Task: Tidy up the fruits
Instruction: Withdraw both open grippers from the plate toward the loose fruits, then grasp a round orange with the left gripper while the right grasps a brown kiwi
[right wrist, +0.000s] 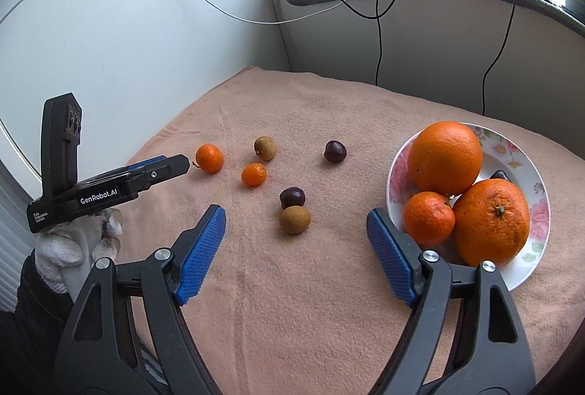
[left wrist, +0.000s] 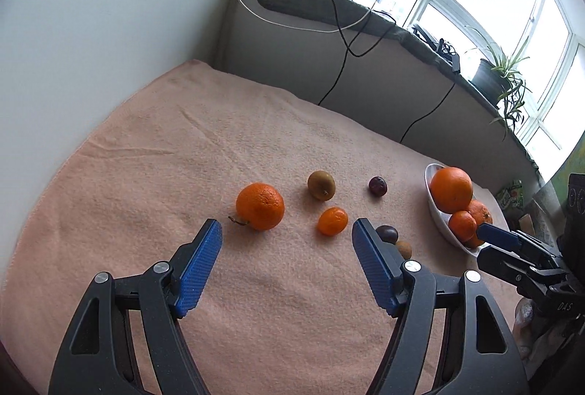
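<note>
Three oranges (right wrist: 444, 157) in plate (right wrist: 526, 157); loose fruits (right wrist: 294, 219) on towel (right wrist: 292, 303) leftward.

We count five orange citrus: three in the plate (right wrist: 526, 172), two on the cloth (right wrist: 292, 303). Two brown fruits, two dark ones loose, and one plate.

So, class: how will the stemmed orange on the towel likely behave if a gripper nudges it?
The orange is round, so it would probably roll. The soft towel may slow it. Its dimpled peel likely grips well.
</note>
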